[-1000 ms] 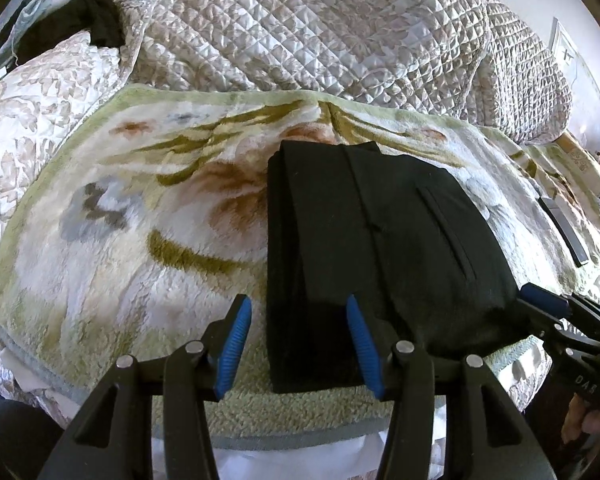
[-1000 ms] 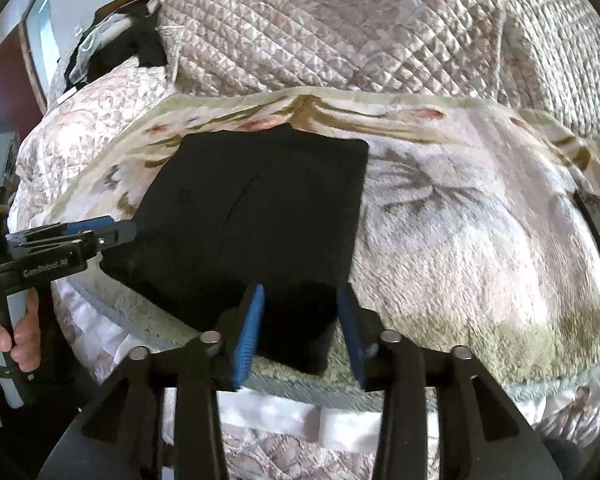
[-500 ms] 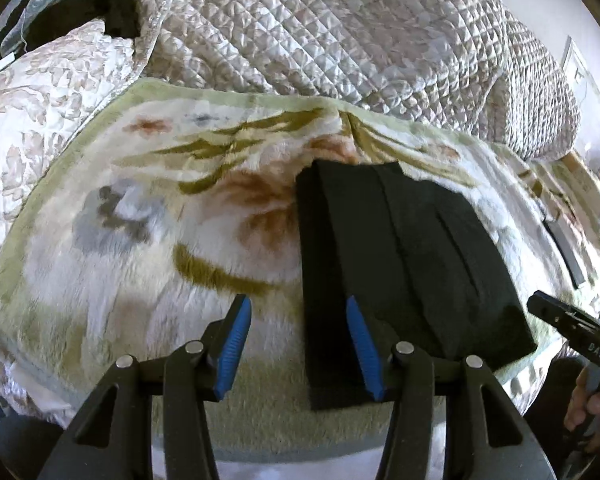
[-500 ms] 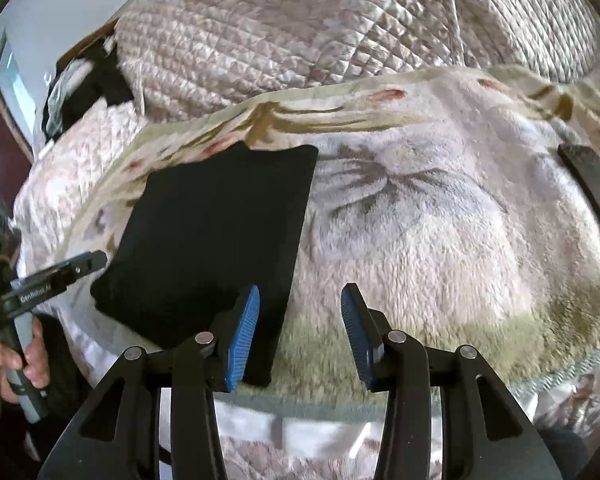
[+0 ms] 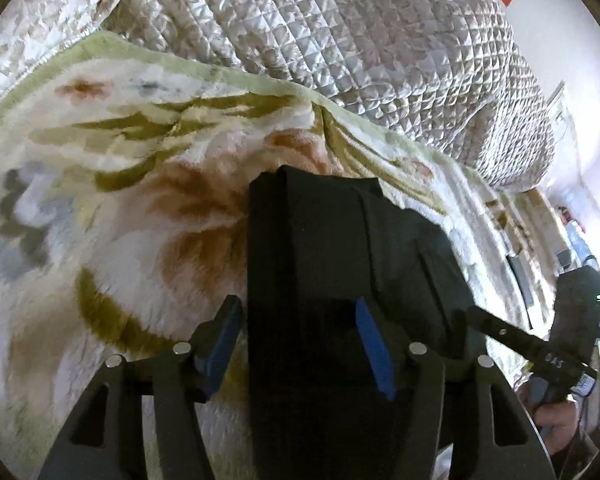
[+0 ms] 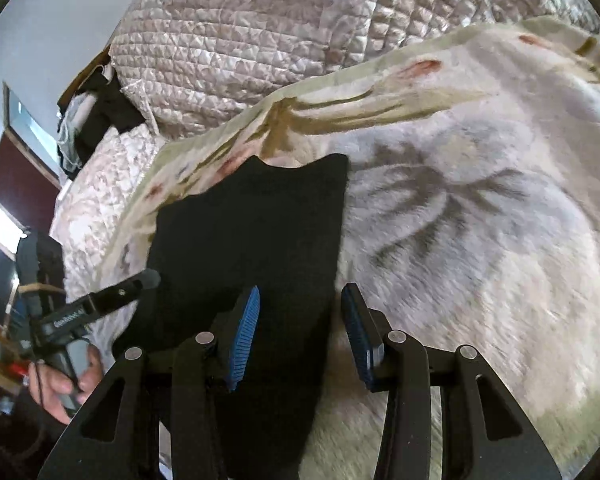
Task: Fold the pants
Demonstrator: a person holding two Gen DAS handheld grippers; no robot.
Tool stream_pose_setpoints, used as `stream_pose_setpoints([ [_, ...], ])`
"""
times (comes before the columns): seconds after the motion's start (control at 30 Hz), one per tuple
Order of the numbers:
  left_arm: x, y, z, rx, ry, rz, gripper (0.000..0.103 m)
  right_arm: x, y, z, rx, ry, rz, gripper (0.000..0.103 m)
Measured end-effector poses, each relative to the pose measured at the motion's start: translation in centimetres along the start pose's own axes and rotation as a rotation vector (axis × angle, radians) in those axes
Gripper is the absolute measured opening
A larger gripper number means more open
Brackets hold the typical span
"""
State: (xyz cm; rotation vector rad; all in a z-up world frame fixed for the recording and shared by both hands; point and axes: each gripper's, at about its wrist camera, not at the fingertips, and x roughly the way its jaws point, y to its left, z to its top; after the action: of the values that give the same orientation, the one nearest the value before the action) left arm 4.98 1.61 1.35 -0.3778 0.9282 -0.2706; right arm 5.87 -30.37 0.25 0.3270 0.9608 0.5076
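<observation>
The black pants [image 5: 340, 248] lie folded in a thick rectangle on a floral plush blanket [image 5: 120, 184]. My left gripper [image 5: 296, 344] hangs low over their near left edge. Its jaws are opening, with the left edge of the fold between the blue pads [image 5: 374, 352] and neither pad pressing on it. My right gripper [image 6: 300, 336] is open and straddles the right edge of the pants [image 6: 252, 240]: one pad is over the cloth, the other over the blanket [image 6: 480, 240]. Each view shows the other gripper from the side, held by a hand [image 6: 64, 388].
A quilted bedspread [image 5: 360, 40] is heaped behind the blanket. Dark clothes [image 6: 100, 120] are piled at the far left by the wall. A dark flat object [image 5: 520, 280] lies on the blanket's right side. The bed's front edge runs just under both grippers.
Both grippers have rolled and come closer over the pants. The left now has the fold's left edge between wider-spread pads. The right went from the front edge to the right edge.
</observation>
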Motion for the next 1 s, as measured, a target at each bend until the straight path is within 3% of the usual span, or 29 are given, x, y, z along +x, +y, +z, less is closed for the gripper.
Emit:
stream_pose_setpoints([
  [0.17,0.8,0.2,0.6,-0.012,-0.019,-0.026,0.060,1.5,0.1,0.9,0.004,0.001,0.012,0.039],
  [0.27,0.5,-0.4,1.0,-0.011,-0.012,-0.028,0.042,1.5,0.4,1.2,0.006,0.005,0.011,0.023],
  [0.33,-0.1,-0.7,1.2,-0.004,-0.018,-0.028,0.032,1.0,0.8,1.4,0.006,0.004,0.028,0.021],
  [0.47,-1.4,-1.2,1.9,-0.014,-0.023,-0.063,0.024,-0.3,1.7,2.0,0.018,-0.012,0.076,0.019],
  [0.7,-3.7,-1.2,4.5,0.011,-0.095,-0.071,0.023,-1.0,5.4,4.6,-0.037,-0.057,0.135,0.016],
  [1.0,-1.6,2.5,9.1,0.016,-0.102,0.026,0.024,4.7,7.1,8.3,-0.067,-0.017,0.143,0.017],
])
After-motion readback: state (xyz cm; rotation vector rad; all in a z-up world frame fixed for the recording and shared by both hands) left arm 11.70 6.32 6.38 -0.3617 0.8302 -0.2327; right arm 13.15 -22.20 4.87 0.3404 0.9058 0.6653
